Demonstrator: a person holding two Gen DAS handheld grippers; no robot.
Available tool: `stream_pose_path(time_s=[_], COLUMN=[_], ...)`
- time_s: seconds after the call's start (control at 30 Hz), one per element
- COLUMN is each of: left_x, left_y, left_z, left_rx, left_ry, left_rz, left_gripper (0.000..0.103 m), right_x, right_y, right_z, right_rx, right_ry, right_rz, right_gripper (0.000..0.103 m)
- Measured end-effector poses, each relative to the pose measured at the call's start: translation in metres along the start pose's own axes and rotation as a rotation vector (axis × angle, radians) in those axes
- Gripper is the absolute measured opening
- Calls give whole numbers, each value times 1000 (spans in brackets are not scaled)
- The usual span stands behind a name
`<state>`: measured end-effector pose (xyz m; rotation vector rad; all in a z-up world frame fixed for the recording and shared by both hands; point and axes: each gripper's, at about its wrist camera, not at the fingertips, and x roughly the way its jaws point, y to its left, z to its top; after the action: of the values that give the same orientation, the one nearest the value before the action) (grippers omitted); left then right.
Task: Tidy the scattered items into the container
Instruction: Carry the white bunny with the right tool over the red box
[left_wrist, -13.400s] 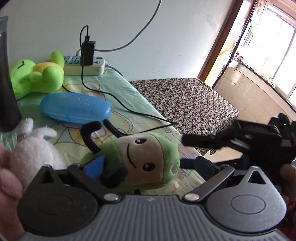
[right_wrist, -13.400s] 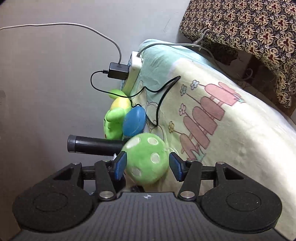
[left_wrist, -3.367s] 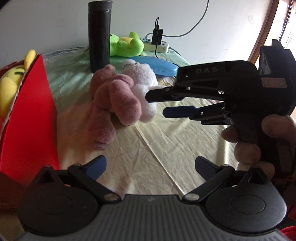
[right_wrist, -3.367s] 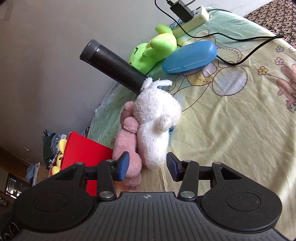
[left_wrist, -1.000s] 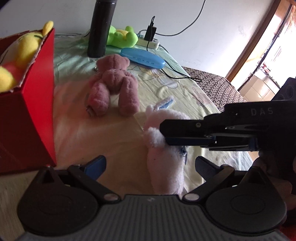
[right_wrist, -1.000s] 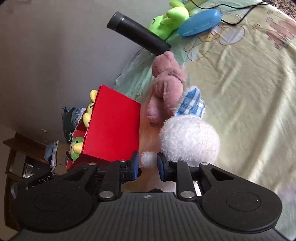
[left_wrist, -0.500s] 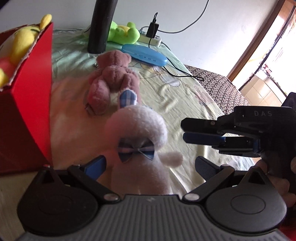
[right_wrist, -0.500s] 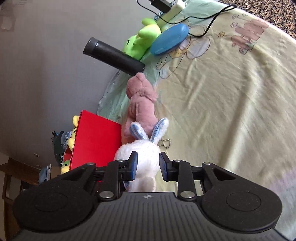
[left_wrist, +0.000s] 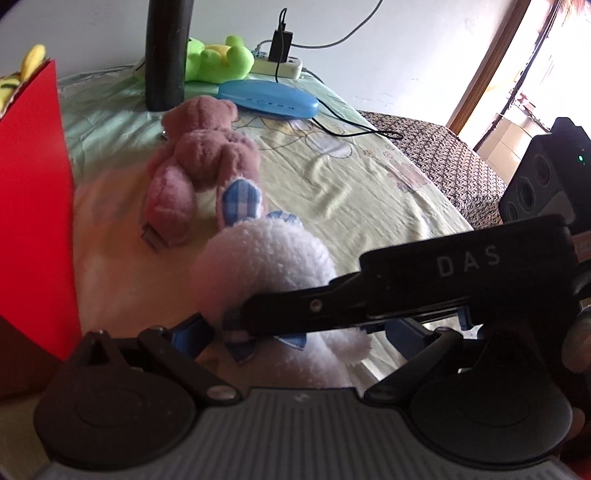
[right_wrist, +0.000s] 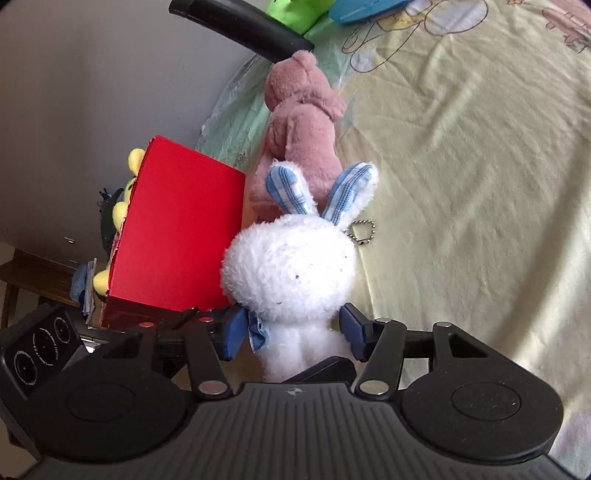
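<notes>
A white plush bunny with blue checked ears stands upright on the yellow sheet beside the red box. My left gripper is low around its body. The jaws are closing, and the blue pads stand off the fur. My right gripper reaches in from the right across the bunny's neck. In the right wrist view the bunny sits between the pads of my right gripper. Those jaws are opening, close to the neck and bow. The red box holds yellow plush toys.
A pink plush bear lies just behind the bunny. Farther back are a black flask, a green plush, a blue case and a power strip with a cable. A bead chain lies by the bunny's ear.
The right gripper let go of the bunny, which now stands upright. It then came down across the bunny's neck with wider jaws. The left gripper moved closer and its jaws narrowed.
</notes>
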<state>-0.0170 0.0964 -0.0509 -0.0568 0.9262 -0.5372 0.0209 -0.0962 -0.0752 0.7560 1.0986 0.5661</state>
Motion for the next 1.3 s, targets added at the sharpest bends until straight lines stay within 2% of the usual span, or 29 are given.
stream_pose_path(time_s=[0.17,0.47,0.67,0.97,1.1,1.3], left_x=[3,-4,-28,-79,-109,-160], left_y=[16,6,-18,-34,-29,-6], left_z=[0,0,1,-2,3,14], left_rx=[-87,-36,62,141,179,225], left_ry=[-24,-64,-158,-301,-363,-468], left_rz=[-34,-56,-76,-87,-69,-4], left_gripper=[94,91,90,90,90,90], right_x=[8,-1,-34,-70,-73,-58], right_y=[4,2,23,77,100,150], right_z=[7,4,-6,-35,-38,-38], right_rx=[-28,-22,-117,-375,-396,-434], right_ry=[25,18,-85,-273,-328,-395], right_rz=[14,13,3,-40,-7,82], right_gripper=[52,50,49,50,50,50])
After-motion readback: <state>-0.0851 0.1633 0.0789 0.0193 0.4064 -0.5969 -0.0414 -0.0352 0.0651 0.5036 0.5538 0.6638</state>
